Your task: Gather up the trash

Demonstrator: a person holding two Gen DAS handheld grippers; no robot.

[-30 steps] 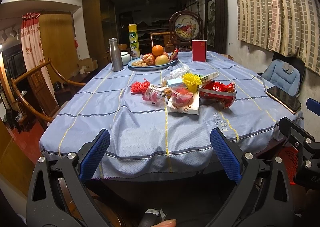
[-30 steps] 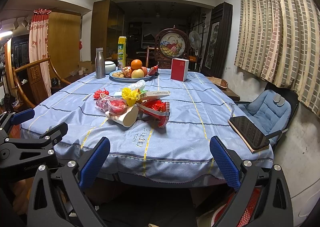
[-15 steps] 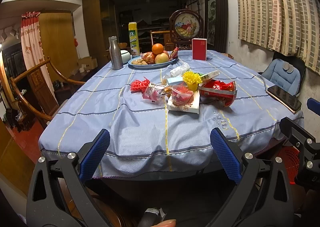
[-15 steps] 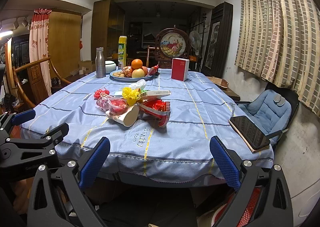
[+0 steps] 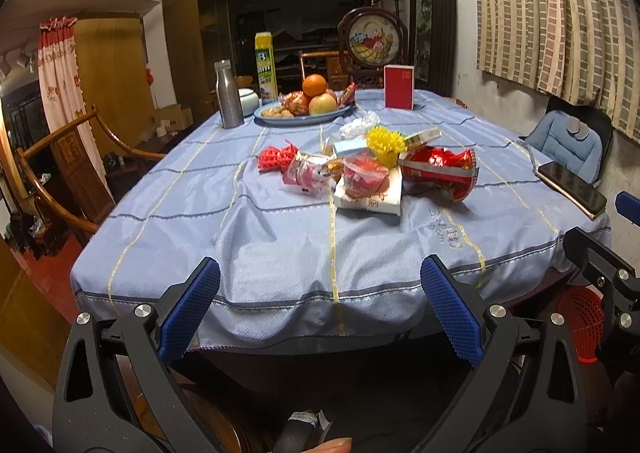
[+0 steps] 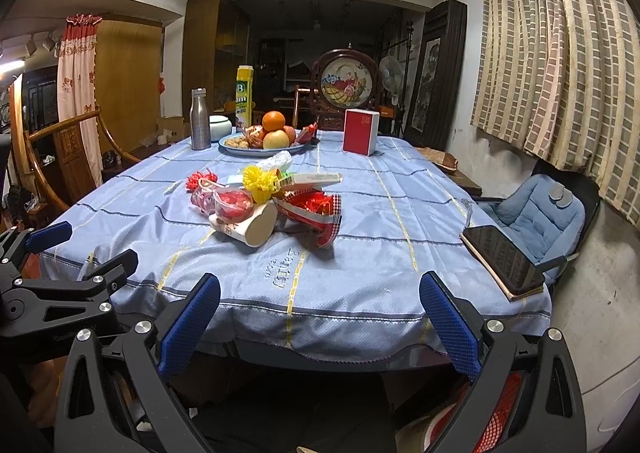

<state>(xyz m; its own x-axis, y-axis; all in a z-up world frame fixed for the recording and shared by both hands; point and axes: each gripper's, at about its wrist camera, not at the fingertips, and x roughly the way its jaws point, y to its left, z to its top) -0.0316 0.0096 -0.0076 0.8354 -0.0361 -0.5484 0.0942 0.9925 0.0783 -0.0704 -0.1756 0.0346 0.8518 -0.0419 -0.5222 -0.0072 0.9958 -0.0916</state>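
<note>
Left wrist view: the left gripper [image 5: 320, 307], jaws spread wide and empty, hangs at the near edge of the blue cloth-covered table [image 5: 280, 253]; a heap of crumpled red wrappers and trash [image 5: 368, 175] lies mid-table.

Right wrist view: the right gripper [image 6: 320, 309], equally spread, faces the same heap [image 6: 272, 201].

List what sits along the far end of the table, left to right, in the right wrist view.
Metal bottle → white lidded jar → yellow carton → fruit plate → red box.
</note>
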